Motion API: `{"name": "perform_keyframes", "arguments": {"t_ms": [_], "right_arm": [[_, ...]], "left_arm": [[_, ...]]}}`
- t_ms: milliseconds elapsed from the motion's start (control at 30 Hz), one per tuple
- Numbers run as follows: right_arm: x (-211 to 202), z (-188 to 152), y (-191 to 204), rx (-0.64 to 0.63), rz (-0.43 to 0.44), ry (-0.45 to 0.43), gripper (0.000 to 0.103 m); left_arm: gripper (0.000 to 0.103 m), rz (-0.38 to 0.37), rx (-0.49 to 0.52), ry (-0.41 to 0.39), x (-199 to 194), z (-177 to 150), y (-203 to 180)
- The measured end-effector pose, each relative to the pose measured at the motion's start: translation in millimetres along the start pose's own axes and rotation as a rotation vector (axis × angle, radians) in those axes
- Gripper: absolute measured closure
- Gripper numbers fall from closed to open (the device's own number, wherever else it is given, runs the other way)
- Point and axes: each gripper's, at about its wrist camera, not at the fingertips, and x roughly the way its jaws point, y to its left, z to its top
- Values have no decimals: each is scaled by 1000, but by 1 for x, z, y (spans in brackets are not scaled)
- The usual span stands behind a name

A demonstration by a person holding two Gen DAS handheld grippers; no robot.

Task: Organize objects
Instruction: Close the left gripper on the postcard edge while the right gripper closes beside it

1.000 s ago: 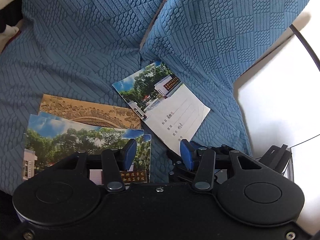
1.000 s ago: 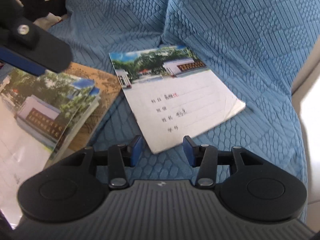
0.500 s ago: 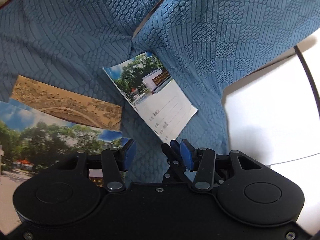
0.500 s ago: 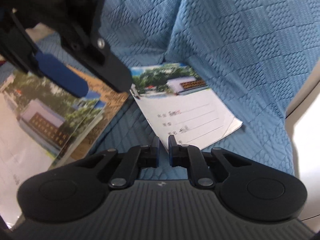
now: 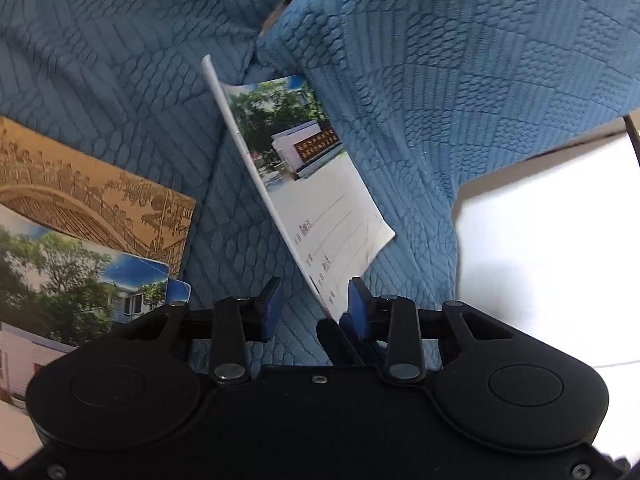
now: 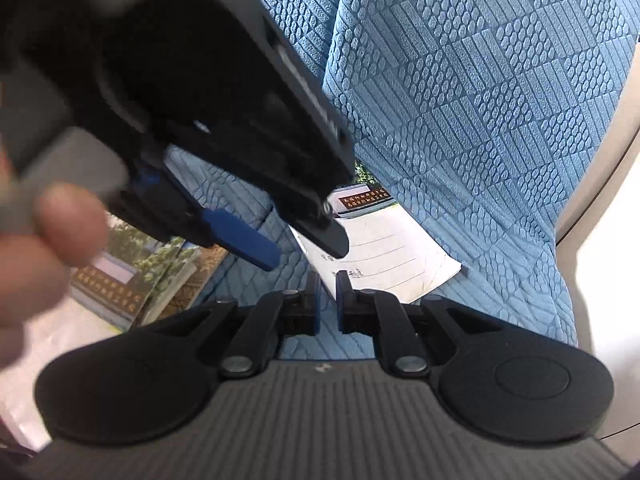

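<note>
since a second ago the notebook (image 5: 320,200) has tipped up on edge over the blue sofa cover (image 5: 480,80). right gripper (image 6: 326,296) pinches its near corner, likely to lift it. left gripper (image 5: 314,308) is closing around that corner; other booklets (image 5: 72,264) lie left.

- Right gripper (image 6: 326,280): jaws pinched nearly together on a booklet's (image 6: 384,248) near corner, angled down.
- Left gripper (image 5: 314,304): jaws closing, booklet edge between them, nearer the right pad (image 5: 357,308).
- Blurred hand (image 6: 36,256) at left.
</note>
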Motion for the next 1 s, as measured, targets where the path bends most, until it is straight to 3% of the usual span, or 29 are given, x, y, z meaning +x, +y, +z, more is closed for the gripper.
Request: {"name": "perform_keyframes", "arguments": {"t_ms": [200, 367, 567, 767, 900, 1000], "right_arm": [[-6, -1, -2, 5, 4, -8, 94], [-8, -3, -6, 1, 26, -11, 94], [-14, -5, -19, 90, 65, -16, 92], [-21, -14, -69, 465, 211, 30, 85], [-18, -34, -100, 757, 304, 41, 47], [-8, -53, -114, 1013, 423, 27, 36]], "left_arm": [[86, -27, -27, 32, 10, 3, 7], [93, -38, -12, 59, 18, 6, 7], [97, -81, 1, 55, 18, 4, 3], [99, -108, 19, 43, 12, 2, 1], [99, -134, 11, 46, 9, 4, 1], [99, -147, 11, 46, 9, 5, 1]]}}
